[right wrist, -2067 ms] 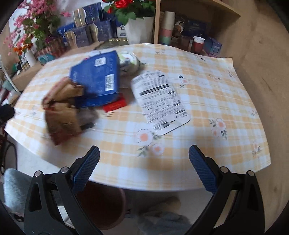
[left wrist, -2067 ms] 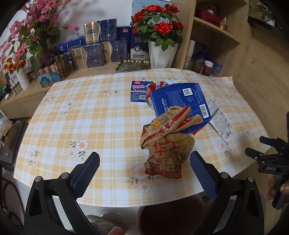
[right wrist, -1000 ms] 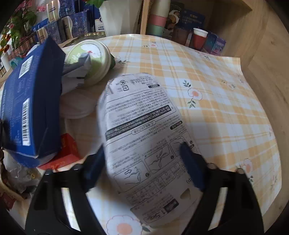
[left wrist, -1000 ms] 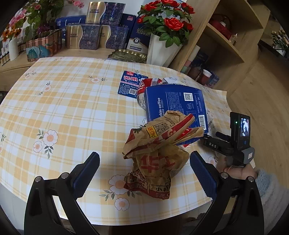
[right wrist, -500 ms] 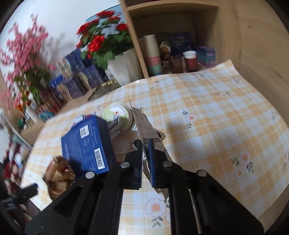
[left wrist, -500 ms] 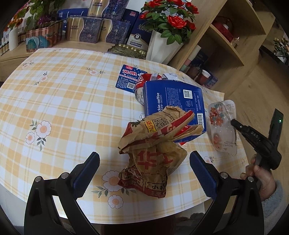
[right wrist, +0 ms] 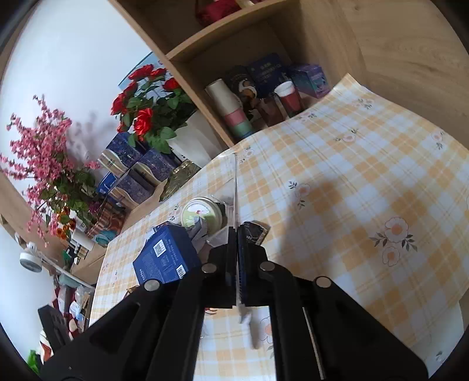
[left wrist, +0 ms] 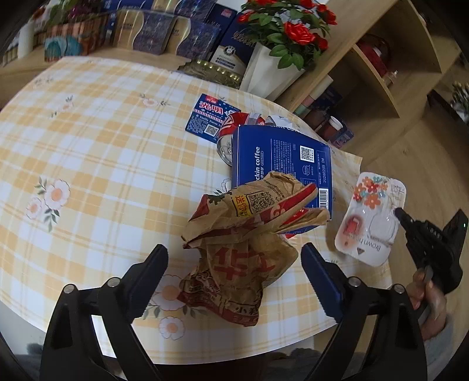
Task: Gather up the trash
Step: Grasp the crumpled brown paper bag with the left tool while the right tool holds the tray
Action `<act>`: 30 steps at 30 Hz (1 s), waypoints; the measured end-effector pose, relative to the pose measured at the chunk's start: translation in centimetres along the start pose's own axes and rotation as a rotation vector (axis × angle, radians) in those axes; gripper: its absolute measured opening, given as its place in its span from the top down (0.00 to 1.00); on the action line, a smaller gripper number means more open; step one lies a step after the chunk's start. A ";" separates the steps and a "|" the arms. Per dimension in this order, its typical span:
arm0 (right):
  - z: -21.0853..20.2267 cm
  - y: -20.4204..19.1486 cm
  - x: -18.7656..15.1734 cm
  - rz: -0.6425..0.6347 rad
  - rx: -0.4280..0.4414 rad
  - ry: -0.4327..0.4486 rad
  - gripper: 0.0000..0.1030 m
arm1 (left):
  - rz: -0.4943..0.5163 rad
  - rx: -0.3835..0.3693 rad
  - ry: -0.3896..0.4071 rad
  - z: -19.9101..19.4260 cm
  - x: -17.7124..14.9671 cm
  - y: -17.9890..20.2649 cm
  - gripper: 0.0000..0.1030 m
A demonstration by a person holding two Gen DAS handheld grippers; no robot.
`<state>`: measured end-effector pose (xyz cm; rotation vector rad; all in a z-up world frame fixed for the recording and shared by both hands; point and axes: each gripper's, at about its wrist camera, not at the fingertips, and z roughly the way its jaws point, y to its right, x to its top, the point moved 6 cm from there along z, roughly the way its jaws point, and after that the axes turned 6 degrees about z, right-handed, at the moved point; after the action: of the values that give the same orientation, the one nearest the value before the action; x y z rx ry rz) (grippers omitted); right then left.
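The flat plastic packet (left wrist: 370, 222) with a flower print is pinched edge-on in the right claw (right wrist: 236, 249), whose two fingers are closed tight on it; it hangs in the air just off the worktop's (left wrist: 102, 152) right edge. In the right wrist view it shows only as a thin line (right wrist: 235, 187) running up from the fingers. On the checked cloth lie a crumpled brown paper bag (left wrist: 246, 243), a blue coffee box (left wrist: 281, 158) half under it, a dented red can (left wrist: 231, 132) and a blue card (left wrist: 209, 118). The left claw (left wrist: 234, 275) is spread wide (nothing in it), hovering on either side of the bag. Red roses (left wrist: 288, 26) stand behind.
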<state>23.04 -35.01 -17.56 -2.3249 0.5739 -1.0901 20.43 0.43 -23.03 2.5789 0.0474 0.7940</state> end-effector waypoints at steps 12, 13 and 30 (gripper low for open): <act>-1.2 -1.9 -1.0 -0.053 0.033 -0.022 0.95 | -0.031 -0.036 -0.068 2.5 -0.6 -0.2 0.30; -1.3 -1.9 -1.1 -0.053 0.033 -0.026 0.95 | -0.064 -0.062 -0.091 2.9 -0.9 -0.4 0.49; -5.7 -5.1 -3.4 -0.110 0.095 -0.031 0.95 | 0.092 -0.073 0.019 -6.1 -1.3 1.9 0.72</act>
<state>17.29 -30.58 -13.34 -2.3091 0.3780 -1.1044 15.85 0.92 -18.44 2.5198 -0.0933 0.8383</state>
